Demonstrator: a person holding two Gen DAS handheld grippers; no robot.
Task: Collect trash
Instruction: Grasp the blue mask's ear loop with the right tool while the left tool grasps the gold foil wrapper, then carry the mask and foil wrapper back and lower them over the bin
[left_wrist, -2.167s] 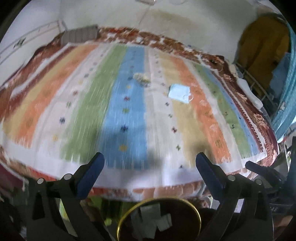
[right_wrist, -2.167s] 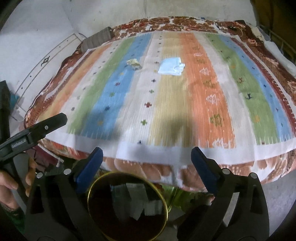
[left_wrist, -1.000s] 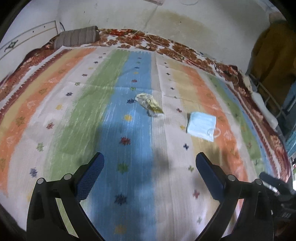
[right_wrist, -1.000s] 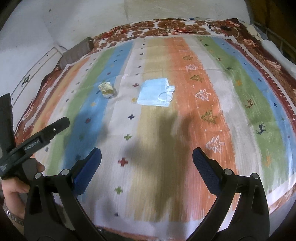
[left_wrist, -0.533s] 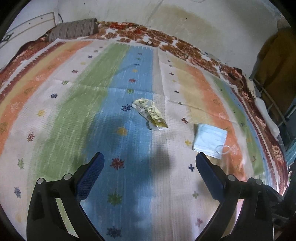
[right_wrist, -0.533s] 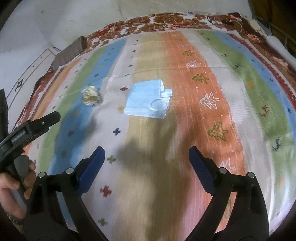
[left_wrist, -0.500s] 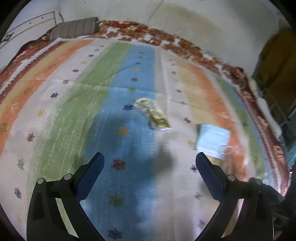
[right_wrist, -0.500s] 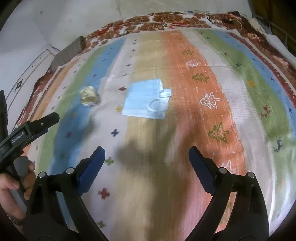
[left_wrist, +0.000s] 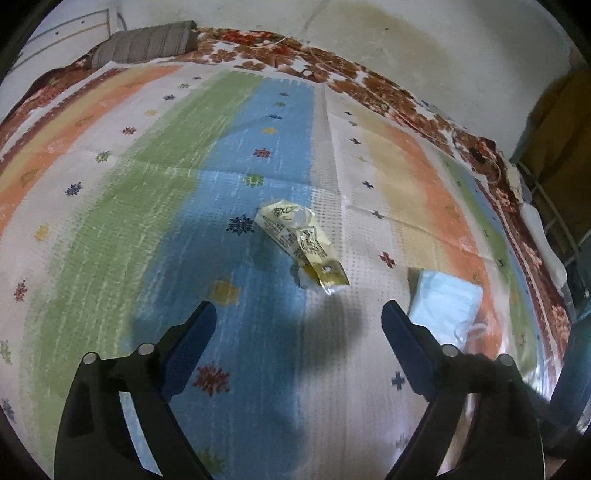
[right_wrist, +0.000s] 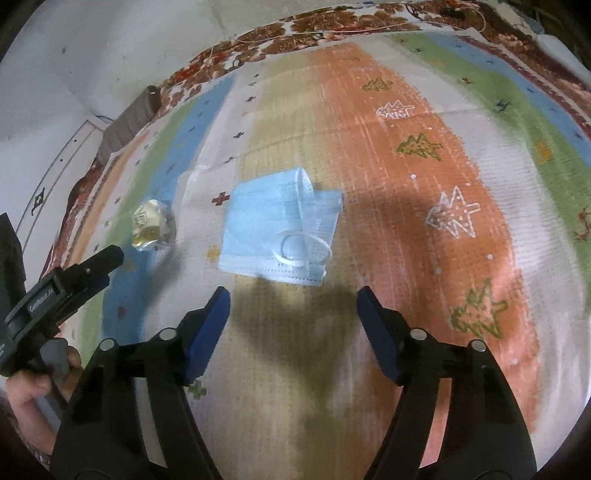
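Striped woven bedspread (left_wrist: 155, 206) in bands of orange, green, blue, white and tan, dotted with small cross and tree motifs, covers the whole work surface; a red-brown floral border runs along its far edge below a stained pale wall (left_wrist: 406, 55). Grey ribbed bolster (left_wrist: 144, 42) lies at the far left corner.

Two trash items on the spread. Item one: crumpled yellow-and-white printed plastic wrapper (left_wrist: 301, 242), lying on the boundary of the blue band and the white band. Item two: pale blue pleated face mask (right_wrist: 279, 229) with white ear loops, folded, lying flat where the white and tan bands meet, edge reaching the orange band. Wrapper and mask are near each other but not touching.

My left gripper (left_wrist: 298, 319) hangs above the spread with the wrapper just ahead of its blue-padded tips. Its jaws have just been closing slightly but stand wide, nothing between them.

My right gripper (right_wrist: 293, 297) hangs above the tan band, the mask just beyond its tips and centred on the gap. Its jaws have just been closing, now partly drawn in, not gripping anything; pads clear of the mask.

From the right wrist view, my left hand (right_wrist: 35, 384) is at the lower left edge, wrapped round its gripper's handle.
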